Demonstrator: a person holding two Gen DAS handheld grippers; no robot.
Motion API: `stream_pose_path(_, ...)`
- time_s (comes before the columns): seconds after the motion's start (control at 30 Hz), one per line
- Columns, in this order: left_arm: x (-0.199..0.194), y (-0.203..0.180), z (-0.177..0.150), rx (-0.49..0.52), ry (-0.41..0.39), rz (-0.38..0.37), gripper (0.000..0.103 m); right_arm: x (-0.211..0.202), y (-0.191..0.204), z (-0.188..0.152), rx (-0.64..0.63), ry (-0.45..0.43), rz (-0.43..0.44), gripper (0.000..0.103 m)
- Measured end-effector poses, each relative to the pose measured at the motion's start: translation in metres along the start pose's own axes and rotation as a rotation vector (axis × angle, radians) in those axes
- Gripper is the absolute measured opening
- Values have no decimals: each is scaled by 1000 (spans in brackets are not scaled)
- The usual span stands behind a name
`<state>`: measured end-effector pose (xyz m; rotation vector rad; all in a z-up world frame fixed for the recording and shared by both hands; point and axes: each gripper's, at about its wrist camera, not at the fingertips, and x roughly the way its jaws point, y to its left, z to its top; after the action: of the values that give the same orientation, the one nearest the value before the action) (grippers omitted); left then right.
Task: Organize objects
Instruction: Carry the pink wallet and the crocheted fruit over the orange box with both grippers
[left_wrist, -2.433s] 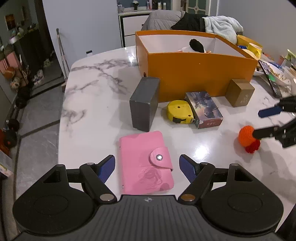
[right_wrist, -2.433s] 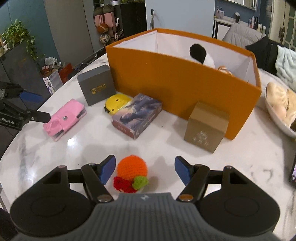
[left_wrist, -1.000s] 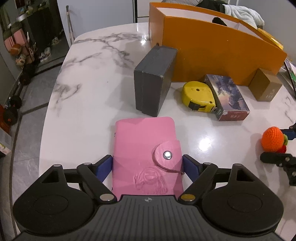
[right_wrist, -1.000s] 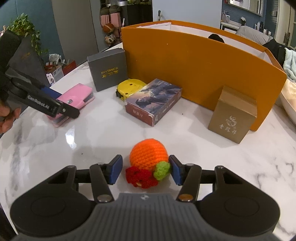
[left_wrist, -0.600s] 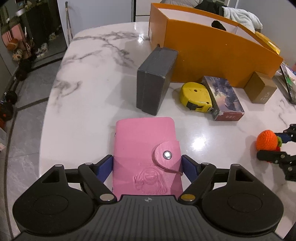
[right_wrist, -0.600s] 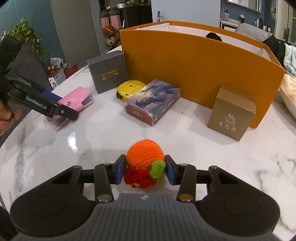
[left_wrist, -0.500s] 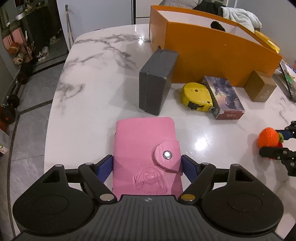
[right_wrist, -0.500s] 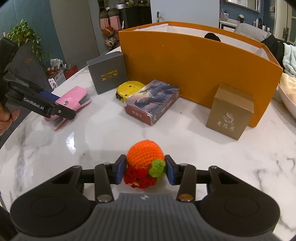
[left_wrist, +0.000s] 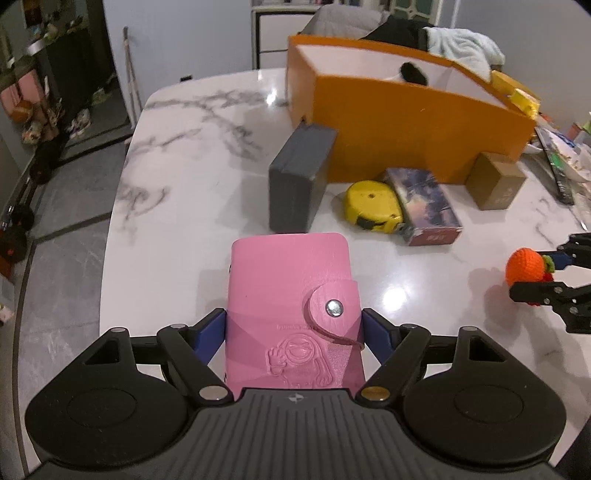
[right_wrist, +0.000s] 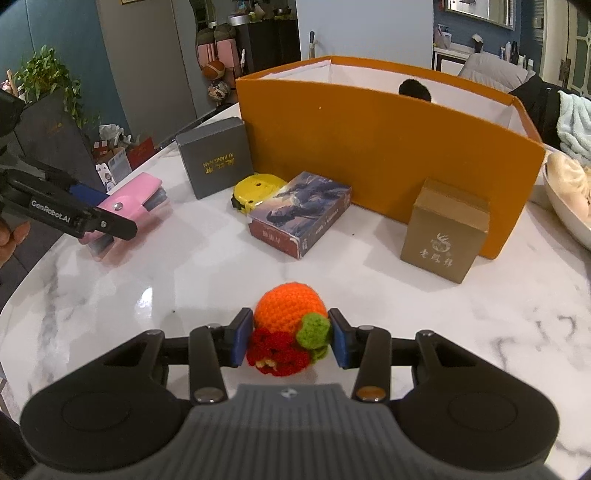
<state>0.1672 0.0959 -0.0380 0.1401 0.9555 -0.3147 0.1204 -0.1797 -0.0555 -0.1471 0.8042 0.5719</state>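
My left gripper is shut on a pink snap wallet and holds it just above the marble table. My right gripper is shut on an orange crochet fruit with red and green trim, lifted slightly off the table. The wallet and left gripper also show at the left of the right wrist view. The fruit shows at the right of the left wrist view. An open orange box stands ahead, with a black and white plush inside.
In front of the box lie a grey box, a yellow tape measure, a card box and a tan carton. A white bowl sits far right. The table edge runs along the left.
Both grippers closed on their objects, the left on the wallet and the right on the fruit. In the last half second both rose slightly with their objects.
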Motion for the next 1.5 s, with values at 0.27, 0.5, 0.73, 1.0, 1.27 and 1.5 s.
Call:
stream_pose_path(0.27,-31,-23,19,40,-68,-77,91,-22,-14,16,-4,-35,-15,46)
stream_pose_path(0.5,-33,-41,48,77,-111,-106,91,-44,-30,55,-23,-105,-34,46)
stream_pose_path(0.73,-15,-62,79,79,-126,-133,91,-52,-44,88,-41,-147,-52,46)
stream_pose_path(1.0,-14,-80,130,84,-196,-147,91,-49,-68,130,-59,-177,-83,46)
stream_pose_path(1.27,8,-80,198,38,-213,-107,91,-24,-103,174,-40,-155,-94,46)
stream_pose_path(1.5,51,-87,228,76,-145,-27,91,16,-116,196,-39,-96,-98,46)
